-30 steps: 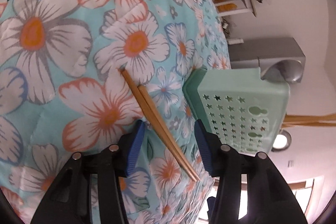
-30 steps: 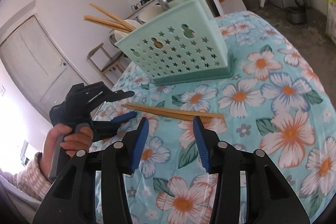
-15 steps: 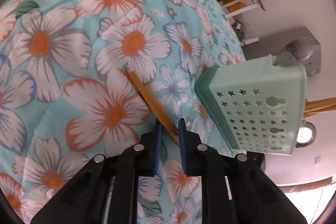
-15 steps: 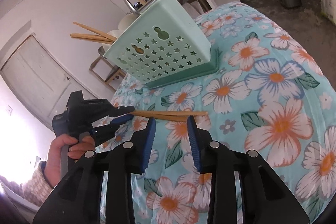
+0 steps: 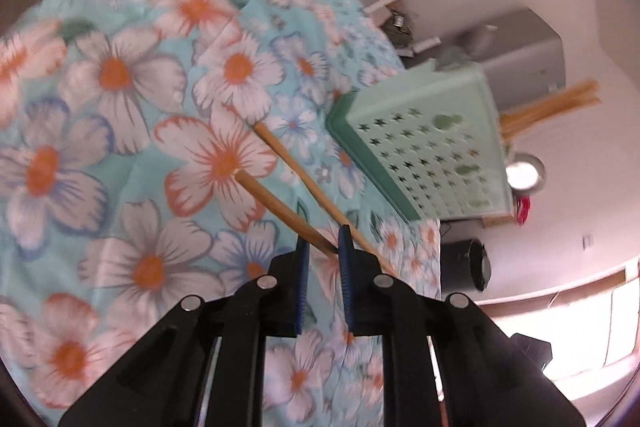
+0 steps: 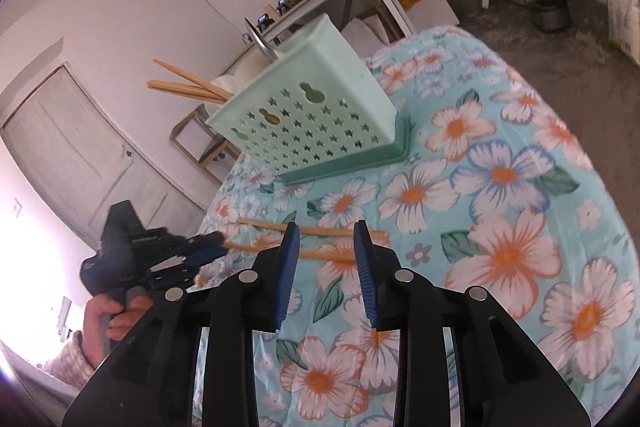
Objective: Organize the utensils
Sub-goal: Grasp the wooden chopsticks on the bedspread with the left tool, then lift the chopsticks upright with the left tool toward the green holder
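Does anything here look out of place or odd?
Yes. One chopstick lies loose on the floral cloth, outside the green utensil basket that already holds other chopsticks. The left gripper pinches a second chopstick by one end, so it sticks out at a slant.

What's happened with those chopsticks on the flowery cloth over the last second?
The left gripper closed on one chopstick and raised its far end off the cloth, apart from the other chopstick, which stayed lying flat. The right gripper is closing, with nothing clamped. The green holder stayed put, chopsticks and a spoon standing in it.
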The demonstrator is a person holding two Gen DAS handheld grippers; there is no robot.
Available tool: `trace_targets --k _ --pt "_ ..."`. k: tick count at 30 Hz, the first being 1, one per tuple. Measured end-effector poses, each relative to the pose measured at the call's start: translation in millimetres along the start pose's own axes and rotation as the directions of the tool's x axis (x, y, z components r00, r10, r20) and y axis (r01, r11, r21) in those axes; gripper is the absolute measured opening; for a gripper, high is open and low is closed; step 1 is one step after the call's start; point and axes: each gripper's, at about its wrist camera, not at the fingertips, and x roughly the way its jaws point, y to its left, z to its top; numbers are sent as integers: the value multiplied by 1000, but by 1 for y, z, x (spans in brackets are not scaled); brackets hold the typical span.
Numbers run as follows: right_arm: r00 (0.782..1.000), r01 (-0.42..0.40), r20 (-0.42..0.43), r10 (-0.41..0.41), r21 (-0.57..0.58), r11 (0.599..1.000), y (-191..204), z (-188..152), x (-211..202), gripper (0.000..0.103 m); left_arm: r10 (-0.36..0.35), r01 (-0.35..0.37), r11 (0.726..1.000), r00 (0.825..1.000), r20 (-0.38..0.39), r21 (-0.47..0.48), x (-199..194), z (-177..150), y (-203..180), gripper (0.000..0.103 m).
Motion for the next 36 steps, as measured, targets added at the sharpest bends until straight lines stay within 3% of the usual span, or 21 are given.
trace_targets --k 3,7,15,19,26,32,36 --pt "1000 25 17 -25 -5 1000 1 6 -6 29 1 -2 1000 1000 10 28 -18 -4 5 13" --pt "998 56 29 -55 -13 998 3 8 -12 29 -21 21 1000 1000 -4 -12 -30 -10 27 13" --pt "990 105 -79 -118 -152 983 31 8 16 30 -39 40 999 999 14 -34 -38 -13 49 13" --pt "988 76 -118 -102 -201 977 47 14 35 31 -19 20 1000 999 28 -12 -46 -9 54 14" --pt "956 -40 -272 -107 -483 874 115 8 113 34 -11 13 998 1000 28 -60 -46 -13 77 15" --pt "927 -139 -361 -100 -579 803 158 11 177 34 -17 20 997 999 37 -79 -43 -16 84 16" --pt "907 -137 -387 -166 -645 752 175 4 213 31 -19 23 996 999 42 -82 -41 -17 85 16"
